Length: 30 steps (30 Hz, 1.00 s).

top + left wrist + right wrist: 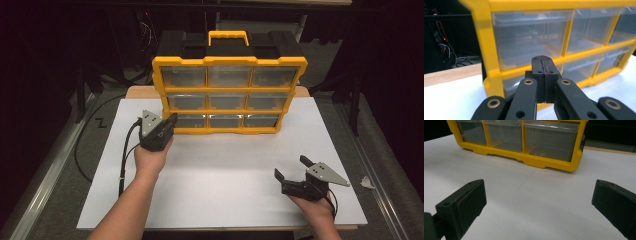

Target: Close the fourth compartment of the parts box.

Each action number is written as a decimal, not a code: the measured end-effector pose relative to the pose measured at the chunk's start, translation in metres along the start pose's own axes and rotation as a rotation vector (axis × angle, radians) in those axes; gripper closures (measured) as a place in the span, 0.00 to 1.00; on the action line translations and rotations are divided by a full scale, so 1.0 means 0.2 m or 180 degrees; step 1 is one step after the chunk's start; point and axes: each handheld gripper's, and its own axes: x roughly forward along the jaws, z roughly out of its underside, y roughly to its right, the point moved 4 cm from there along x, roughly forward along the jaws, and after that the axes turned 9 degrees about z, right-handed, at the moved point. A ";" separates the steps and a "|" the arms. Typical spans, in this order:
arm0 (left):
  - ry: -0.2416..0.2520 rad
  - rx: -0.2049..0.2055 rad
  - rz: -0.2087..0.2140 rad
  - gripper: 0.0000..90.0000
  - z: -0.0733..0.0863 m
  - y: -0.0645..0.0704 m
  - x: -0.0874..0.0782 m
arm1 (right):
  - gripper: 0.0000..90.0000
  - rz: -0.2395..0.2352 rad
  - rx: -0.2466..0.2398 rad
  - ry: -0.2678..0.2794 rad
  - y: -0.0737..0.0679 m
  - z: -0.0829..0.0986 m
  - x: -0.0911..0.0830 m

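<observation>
The yellow drawer organizer stands upright at the white table's far edge, every drawer seemingly shut. The left gripper, jaws pressed together on nothing, noses its lower left corner; the right gripper waits wide apart. Nothing looks begun.

The light fell from above onto the white table, which was bright, while the room around it stayed almost black. In the high view the picture was soft and a little grainy. Shadows on the table were weak. In the left gripper view the closed jaws were sharp, but the yellow organizer behind them was blurred. The clear drawers carried pale reflections in the right gripper view.
</observation>
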 end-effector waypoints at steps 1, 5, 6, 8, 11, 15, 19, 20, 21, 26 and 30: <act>-0.0017 0.0031 0.0004 1.00 0.01 0.00 -0.02 | 0.01 -0.0002 -0.0001 -0.0010 0.00 0.00 0.00; -0.0052 0.0017 0.0020 1.00 0.09 -0.01 -0.09 | 0.01 0.0008 0.0017 -0.0004 0.01 0.00 -0.01; -0.0057 0.0009 0.0026 1.00 0.10 -0.02 -0.11 | 0.01 0.0008 0.0017 -0.0004 0.01 0.00 -0.01; -0.0046 -0.0042 0.0044 1.00 0.14 -0.03 -0.15 | 0.01 0.0019 0.0017 -0.0004 0.01 0.00 -0.01; -0.0071 -0.0044 0.0053 1.00 0.21 -0.05 -0.20 | 0.01 0.0034 0.0026 -0.0019 0.02 0.01 -0.01; -0.0117 -0.0052 0.0025 1.00 0.29 -0.06 -0.25 | 0.01 0.0045 0.0025 -0.0014 0.02 0.01 -0.01; -0.0124 -0.0106 0.0042 1.00 0.37 -0.07 -0.31 | 0.01 0.0045 -0.0017 -0.0031 0.01 0.01 -0.01; -0.0134 -0.0099 0.0036 1.00 0.38 -0.07 -0.32 | 0.01 0.0045 -0.0026 -0.0032 0.01 0.01 -0.01; -0.0139 -0.0107 0.0041 1.00 0.40 -0.07 -0.33 | 0.01 0.0045 -0.0030 -0.0034 0.01 0.01 -0.01; -0.0106 -0.0141 0.0059 1.00 0.44 -0.07 -0.42 | 0.01 0.0050 -0.0030 -0.0037 0.01 0.01 -0.01; -0.0079 -0.0063 0.0058 1.00 0.45 -0.07 -0.49 | 0.01 0.0052 -0.0028 -0.0036 0.02 0.02 -0.01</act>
